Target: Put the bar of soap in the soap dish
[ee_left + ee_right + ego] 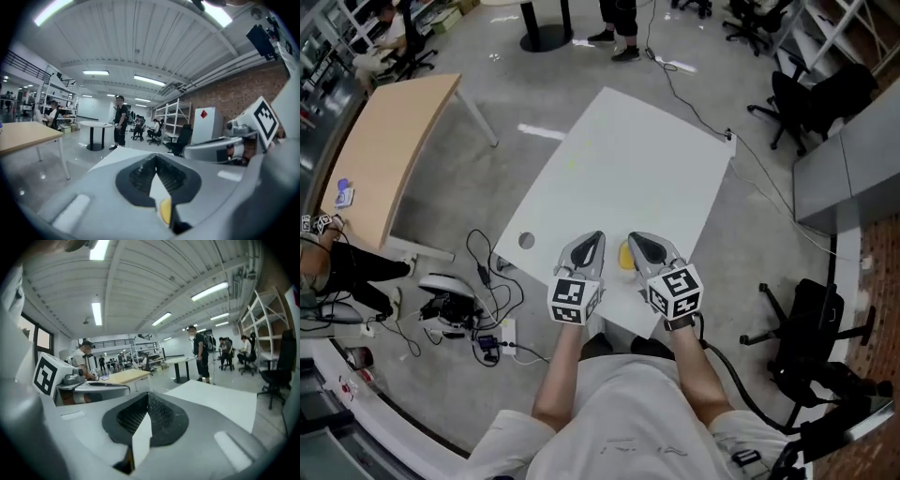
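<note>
On the white table (628,150), near its front edge, lies a small yellow oval thing (624,255); whether it is the soap, the dish or both I cannot tell. It sits between my two grippers, lower than they are. My left gripper (596,236) hangs just left of it, jaws closed to a point with nothing in them. My right gripper (634,238) hangs just right of it, shut and empty too. In the left gripper view the yellow thing (165,211) peeks through below the closed left gripper (156,157). The right gripper (148,394) shows only table beyond its tips.
A wooden table (389,150) stands to the left. Cables and a power strip (483,323) lie on the floor by the white table's near left corner. Black office chairs (811,319) stand to the right, and a round pedestal table (96,125) and people at the far end.
</note>
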